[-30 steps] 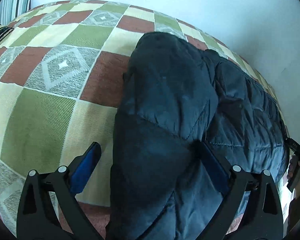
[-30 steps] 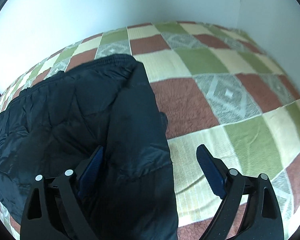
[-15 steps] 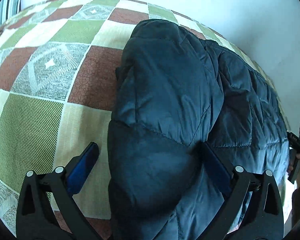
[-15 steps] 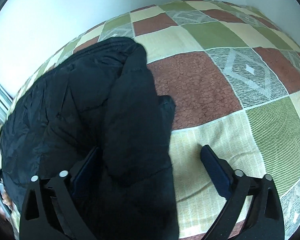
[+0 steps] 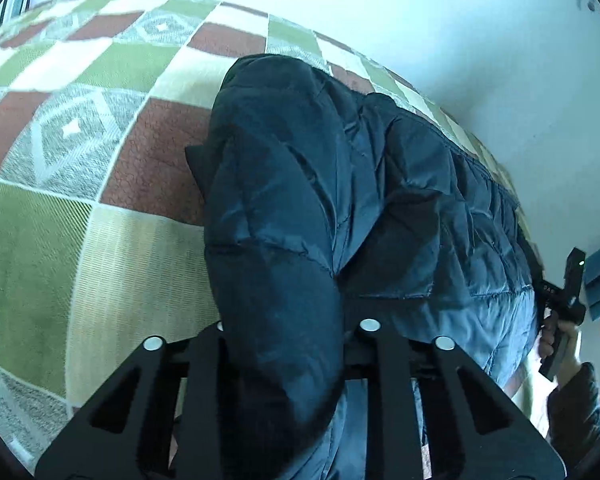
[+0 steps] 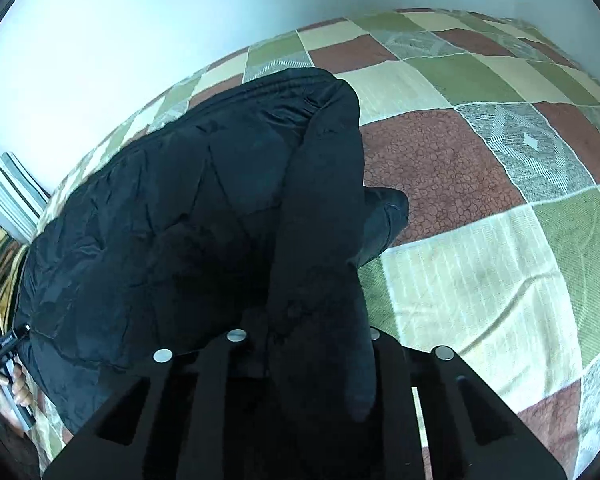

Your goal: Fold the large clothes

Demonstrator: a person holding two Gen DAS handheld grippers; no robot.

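A: Patchwork bedspread [image 5: 40, 240], green, rust and cream squares, fills both views; white wall [image 5: 460, 40] across the top.

B: Task item?

A: Dark navy quilted jacket [image 5: 400, 208], lying on the spread, centre to right of the left wrist frame, centre-left of the right wrist frame [image 6: 160, 220]. A puffy folded-over side section runs down to each gripper.

B: Grippers, what changed?

A: Both were spread wide 0.5 s back, fabric between the fingers but not pinched. Jaws have just been closing. Left gripper [image 5: 290, 344] now narrow, clamped on a thick roll of jacket, bottom centre. Right gripper [image 6: 304, 354] same on its side, bottom centre.

B: Meaning?

A: My read: 2 grasps set, the next fold of the jacket can start; slippery shell might slide out.

B: Smaller stuff?

A: Hand [image 5: 556, 336] holding the right gripper's handle, lower right of the left view. Striped cloth [image 6: 12, 192], left edge of the right view.
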